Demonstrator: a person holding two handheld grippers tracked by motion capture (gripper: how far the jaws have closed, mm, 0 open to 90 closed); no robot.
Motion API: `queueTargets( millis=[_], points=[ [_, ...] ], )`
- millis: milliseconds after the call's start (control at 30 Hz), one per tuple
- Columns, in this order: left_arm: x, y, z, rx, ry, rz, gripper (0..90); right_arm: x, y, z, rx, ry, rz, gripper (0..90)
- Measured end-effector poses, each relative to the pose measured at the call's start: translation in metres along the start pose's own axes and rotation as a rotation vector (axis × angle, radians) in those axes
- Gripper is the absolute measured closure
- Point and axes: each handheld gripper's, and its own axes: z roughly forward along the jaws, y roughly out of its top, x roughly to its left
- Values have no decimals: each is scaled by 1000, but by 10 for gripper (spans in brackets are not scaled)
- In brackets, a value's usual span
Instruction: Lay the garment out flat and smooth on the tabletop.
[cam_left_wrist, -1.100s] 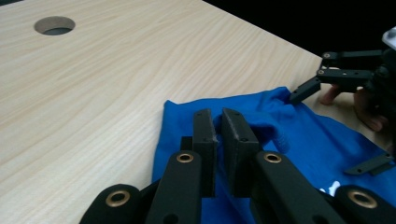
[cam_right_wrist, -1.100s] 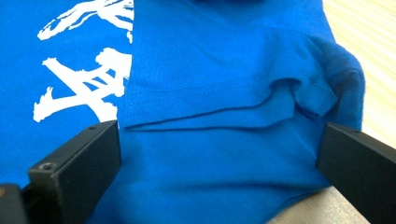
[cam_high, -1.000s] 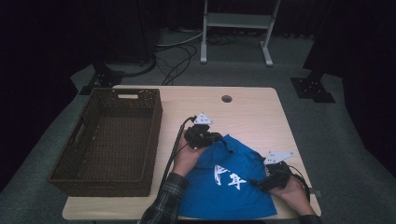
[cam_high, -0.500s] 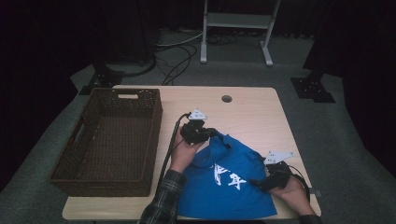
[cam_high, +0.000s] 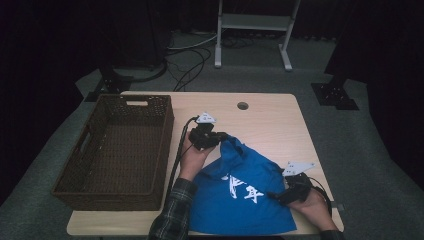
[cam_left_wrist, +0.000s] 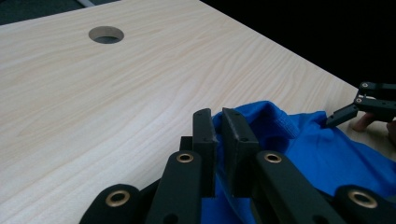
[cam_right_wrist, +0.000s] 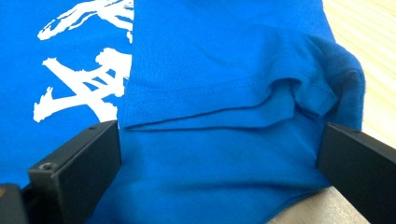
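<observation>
Your left tool (cam_high: 218, 136), clenched on a corner of the blue shirt (cam_high: 240, 200), has drawn it further up the bench (cam_high: 270, 120) beside the basket (cam_high: 115, 145), stretching the cloth, while your right tool (cam_high: 280, 196) straddles the opposite edge, released.

A pale wooden table (cam_high: 270, 125) stands on grey carpet (cam_high: 360, 150) in a dim room whose far side falls away into black. Ahead of the left jaws, a round cable hole (cam_left_wrist: 106, 34) pierces the tabletop. Beyond the table's far edge stands a light metal frame (cam_high: 254, 30), with dark cables (cam_high: 185, 60) strewn over the floor and black stand bases (cam_high: 334, 95) at either side.
</observation>
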Motion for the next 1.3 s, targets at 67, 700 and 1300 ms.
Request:
queueTargets(
  millis=[67, 700, 1300],
  points=[
    [2, 2, -1, -6, 1, -6, 844, 0, 0, 0, 0, 0, 0, 0],
    [20, 15, -3, -48, 34, -38, 843, -3, -1, -2, 9, -5, 6, 0],
    [36, 10, 2, -76, 43, -84, 843, -12, -13, -14, 8, 3, 2, 0]
  ],
)
